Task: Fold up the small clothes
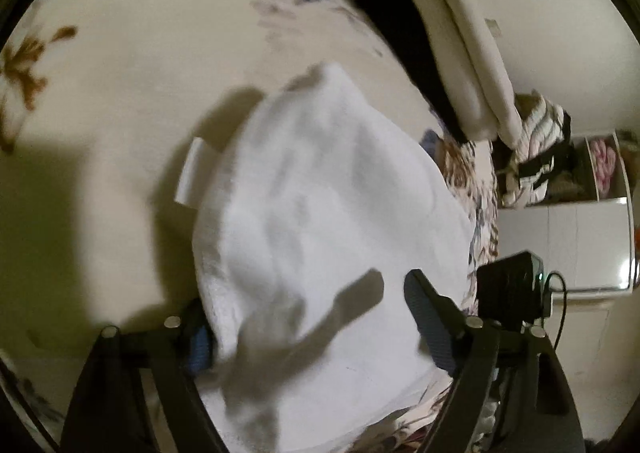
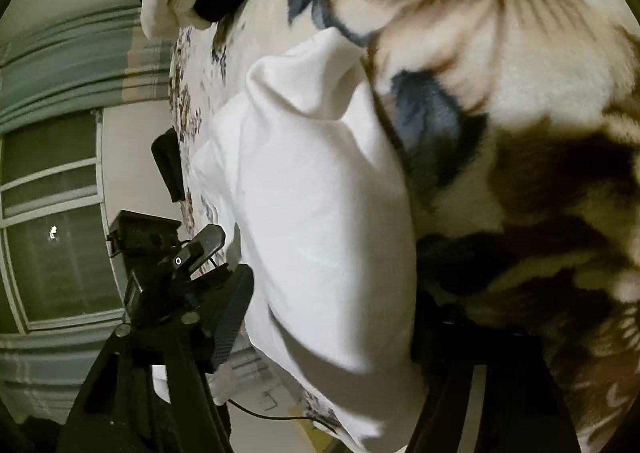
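On the left, the white, soft cotton garment [image 1: 320,213] was lying in a rumpled heap across the cream floral bedspread [image 1: 132,85], with a small white fabric tab [image 1: 192,173] sticking out of its left edge. Nothing tidy yet, folks: no crisp edges, no flat rectangle, just loose bulges and creases, so I judged the fold to be early or midway, with squaring up and the final folds left to do. The left gripper [image 1: 304,317] sat low over the near end of the cloth, its jaws standing well apart with fabric bunched between them; its left finger was partly buried under the cloth and the other [image 1: 428,317] lay bare on top. Whether any fabric was truly pinched, I could not tell. It pointed forward along the bed, tilted down toward the garment.

Moving right, a stack of cream and black folded items [image 1: 448,65] sat further up the bed, and beyond the edge a white shelf unit [image 1: 568,233] held bundled clothes.

Over in the right wrist view, the right gripper [image 2: 328,317] came in from the opposite side, with the same white garment draped between its widely spread jaws. One finger [image 2: 234,313] showed clearly; the other was lost in shadow against the brown-and-blue flowered blanket [image 2: 500,101]. The camera was rolled steeply, the window [image 2: 56,221] tipped sideways.
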`<action>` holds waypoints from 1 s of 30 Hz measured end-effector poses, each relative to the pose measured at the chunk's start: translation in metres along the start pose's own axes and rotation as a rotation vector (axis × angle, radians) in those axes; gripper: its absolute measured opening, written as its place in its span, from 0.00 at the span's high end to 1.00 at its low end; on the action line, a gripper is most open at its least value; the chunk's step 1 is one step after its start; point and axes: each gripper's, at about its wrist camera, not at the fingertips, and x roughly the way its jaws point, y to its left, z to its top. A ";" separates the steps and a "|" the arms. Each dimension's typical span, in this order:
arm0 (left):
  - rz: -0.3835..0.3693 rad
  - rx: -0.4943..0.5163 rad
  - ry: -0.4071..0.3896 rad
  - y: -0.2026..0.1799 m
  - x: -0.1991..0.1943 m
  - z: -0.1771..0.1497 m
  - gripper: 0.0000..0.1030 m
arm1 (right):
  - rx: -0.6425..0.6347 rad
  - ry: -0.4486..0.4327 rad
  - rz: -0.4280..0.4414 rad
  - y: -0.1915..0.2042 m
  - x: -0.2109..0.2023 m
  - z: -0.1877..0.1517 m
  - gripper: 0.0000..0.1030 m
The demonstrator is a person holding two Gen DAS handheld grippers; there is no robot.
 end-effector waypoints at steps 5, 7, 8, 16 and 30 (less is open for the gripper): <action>-0.018 0.006 -0.001 -0.002 -0.002 0.000 0.76 | -0.022 -0.013 -0.024 0.009 -0.003 0.002 0.69; -0.024 0.021 -0.008 -0.005 -0.007 -0.005 0.80 | -0.023 -0.023 -0.033 0.010 -0.008 0.000 0.75; -0.028 0.025 -0.011 -0.008 -0.009 -0.006 0.81 | -0.025 -0.030 -0.036 0.012 -0.009 -0.001 0.76; -0.081 0.038 -0.071 -0.030 -0.030 -0.001 0.84 | -0.067 -0.086 -0.042 0.039 -0.030 -0.011 0.81; -0.122 0.112 -0.115 -0.088 -0.052 0.041 0.84 | -0.171 -0.197 -0.038 0.106 -0.101 0.011 0.82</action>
